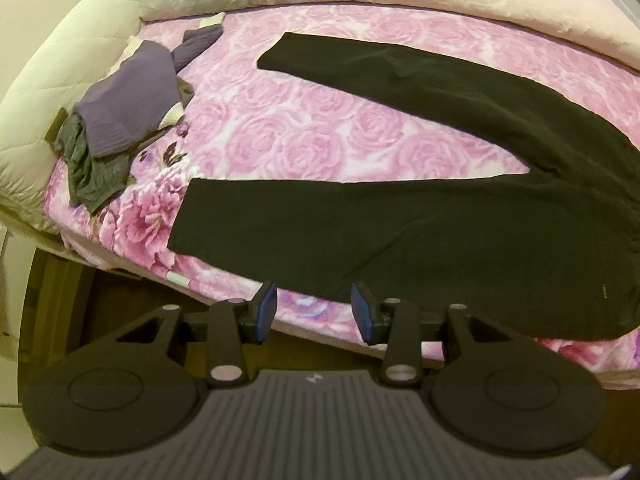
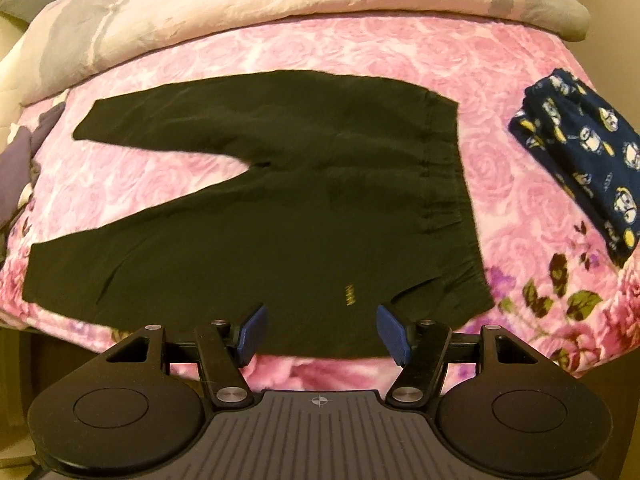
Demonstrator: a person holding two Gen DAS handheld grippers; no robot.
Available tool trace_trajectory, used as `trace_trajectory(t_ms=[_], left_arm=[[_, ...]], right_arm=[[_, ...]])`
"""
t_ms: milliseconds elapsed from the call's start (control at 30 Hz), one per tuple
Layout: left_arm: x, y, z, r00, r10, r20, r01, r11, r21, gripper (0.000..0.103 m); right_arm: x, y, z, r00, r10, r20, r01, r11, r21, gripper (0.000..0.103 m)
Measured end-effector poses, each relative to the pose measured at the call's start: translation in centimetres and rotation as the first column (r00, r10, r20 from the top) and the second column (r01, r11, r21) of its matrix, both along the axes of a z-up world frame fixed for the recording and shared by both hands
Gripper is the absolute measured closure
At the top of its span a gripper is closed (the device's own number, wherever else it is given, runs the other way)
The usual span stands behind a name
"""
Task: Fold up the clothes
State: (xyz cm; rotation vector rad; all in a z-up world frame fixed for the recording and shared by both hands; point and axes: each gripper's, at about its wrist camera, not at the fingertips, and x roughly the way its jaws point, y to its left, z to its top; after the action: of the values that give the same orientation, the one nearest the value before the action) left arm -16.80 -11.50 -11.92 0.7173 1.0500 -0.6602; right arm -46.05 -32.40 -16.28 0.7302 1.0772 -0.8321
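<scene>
Black trousers (image 1: 420, 232) lie flat on the pink rose-print bed sheet (image 1: 280, 120), legs spread in a V toward the left, waistband to the right (image 2: 448, 200). My left gripper (image 1: 314, 312) hovers over the near bed edge, below the near leg, open with nothing between its blue pads (image 1: 267, 312). My right gripper (image 2: 320, 334) hangs over the near hem of the trousers (image 2: 280, 208) close to a small yellow label (image 2: 347, 295); it is open, and its pads (image 2: 394, 334) do not press the cloth.
A heap of purple and grey clothes (image 1: 128, 112) sits at the left of the bed. A folded navy cartoon-print garment (image 2: 580, 168) lies at the right. A crumpled pale duvet (image 2: 280, 4) runs along the far side. The bed's near edge drops to a dark floor (image 1: 120, 312).
</scene>
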Motion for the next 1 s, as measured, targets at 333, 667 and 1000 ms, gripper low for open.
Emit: trace_trajectory(t_ms=[333,667,1000], left_arm=[[0.2,-5.1,-0.2,0.995,-0.099,-0.005,0.099,0.995,-0.016,0.064],[4.2,-10.9,-3.7,0.979,-0.194,-0.059,0.193,0.981,-0.033,0.064],[9.8,-16.0,-9.2,0.937,-0.335,-0.094,0.333,0.942,-0.036,0.064]], right_arm=[[-0.8,-3.8,-1.0,0.996,-0.082,-0.035,0.081,0.997,-0.013,0.039],[0.7,-6.8,-2.4,0.985,-0.162,-0.065,0.161,0.987,-0.024,0.039],[2.6,-12.0,-5.3,0.978,-0.200,-0.062,0.196,0.978,-0.066,0.039]])
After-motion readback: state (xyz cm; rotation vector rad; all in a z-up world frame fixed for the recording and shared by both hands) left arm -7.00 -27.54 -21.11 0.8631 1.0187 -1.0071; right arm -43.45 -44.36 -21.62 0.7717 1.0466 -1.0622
